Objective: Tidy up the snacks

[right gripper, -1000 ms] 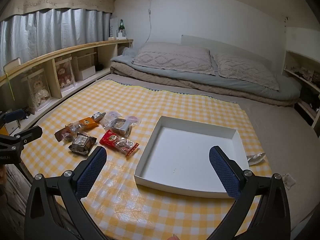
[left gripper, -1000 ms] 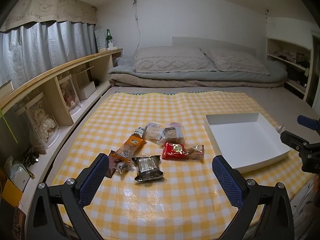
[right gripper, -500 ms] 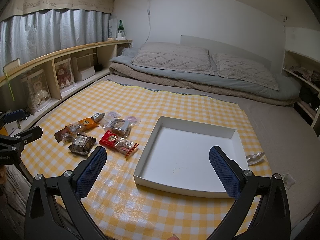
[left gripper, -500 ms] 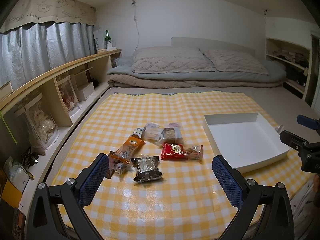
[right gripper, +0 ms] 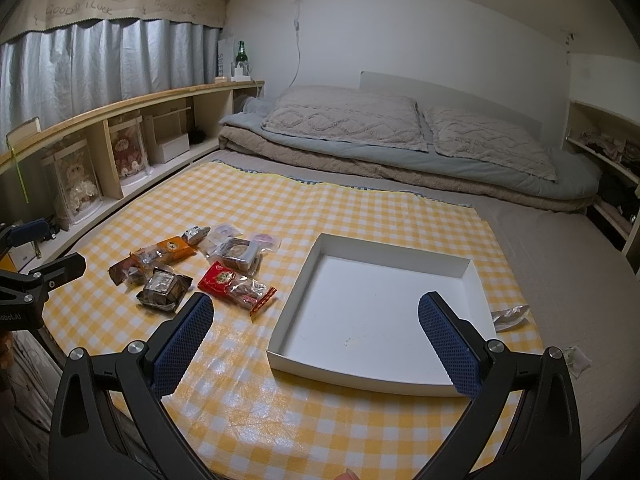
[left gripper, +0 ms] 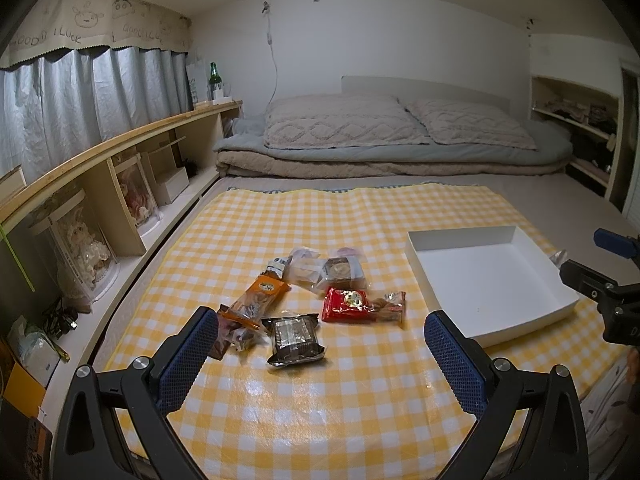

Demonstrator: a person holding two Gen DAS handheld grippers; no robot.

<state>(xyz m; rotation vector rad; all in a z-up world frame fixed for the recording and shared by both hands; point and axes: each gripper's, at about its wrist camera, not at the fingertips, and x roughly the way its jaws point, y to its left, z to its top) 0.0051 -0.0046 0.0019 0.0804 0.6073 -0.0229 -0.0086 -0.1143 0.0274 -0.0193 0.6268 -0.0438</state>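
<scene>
Currently both tools are held above the near edge of the yellow checked cloth (left gripper: 360, 380), each with its fingers spread wide and nothing between them. The left gripper (left gripper: 320, 344) occupies the lower centre of its frame and faces the snack cluster; the right gripper (right gripper: 316, 328) occupies the lower centre of its frame and faces the white tray (right gripper: 384, 376). This arrangement appears to assign picking to the left tool and leaves the right tool stationed at the container. The snacks lie loose on the cloth at centre frame in the left view, all outside the tray, which sits to their right and holds nothing. Nearest the left gripper is a dark brownie-like packet (left gripper: 295, 338) in clear wrap. Just right of it lies a red packet (left gripper: 360, 305) with a clear end showing brown pieces. An orange packet (left gripper: 258, 298) lies diagonally at left, overlapping a small dark wrapper (left gripper: 232, 336). Clear-wrapped pastries (left gripper: 328, 270) sit behind the group. All wrappers are thin, glossy film; expect them to crinkle and slide under a pinch. Sorting has not yet begun.
</scene>
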